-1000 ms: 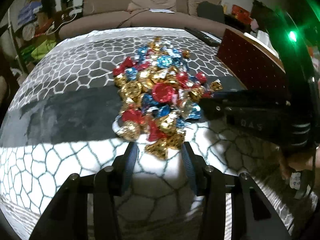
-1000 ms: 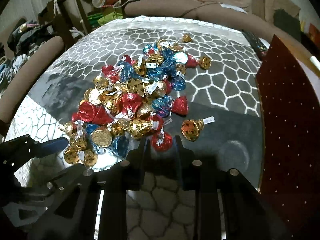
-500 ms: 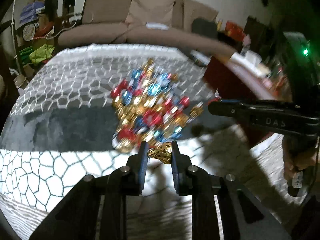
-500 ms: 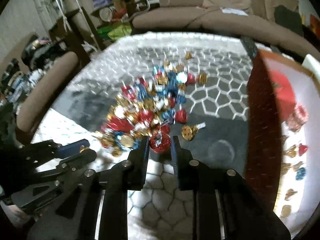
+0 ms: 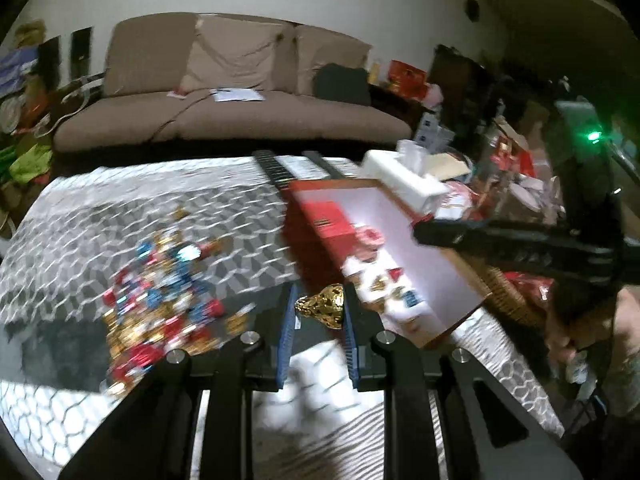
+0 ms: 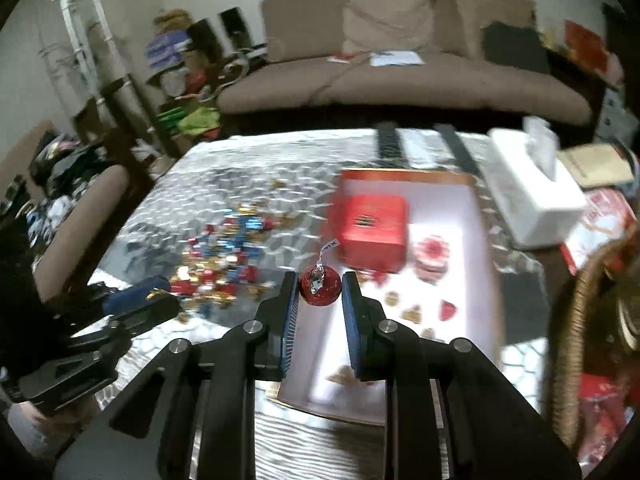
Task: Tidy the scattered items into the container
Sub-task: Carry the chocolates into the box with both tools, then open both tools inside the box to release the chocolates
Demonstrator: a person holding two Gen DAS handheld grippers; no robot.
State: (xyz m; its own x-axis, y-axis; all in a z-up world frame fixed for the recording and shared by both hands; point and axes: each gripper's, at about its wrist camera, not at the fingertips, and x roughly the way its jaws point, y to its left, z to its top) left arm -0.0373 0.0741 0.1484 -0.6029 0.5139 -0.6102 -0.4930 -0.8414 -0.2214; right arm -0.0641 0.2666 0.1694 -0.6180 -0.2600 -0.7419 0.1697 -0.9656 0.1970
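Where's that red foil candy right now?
In the right wrist view, the red foil candy is pinched in the right gripper, lifted above the near edge of the open box, right of the candy pile.

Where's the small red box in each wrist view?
Left wrist: the red box sits right of centre, at the far left of the white-lined tray, beyond the gold candy held in the fingers.
Right wrist: red box just above centre, in the tray's far left corner, behind the held red candy.
Shared landmark: the white tissue box beyond the tray.
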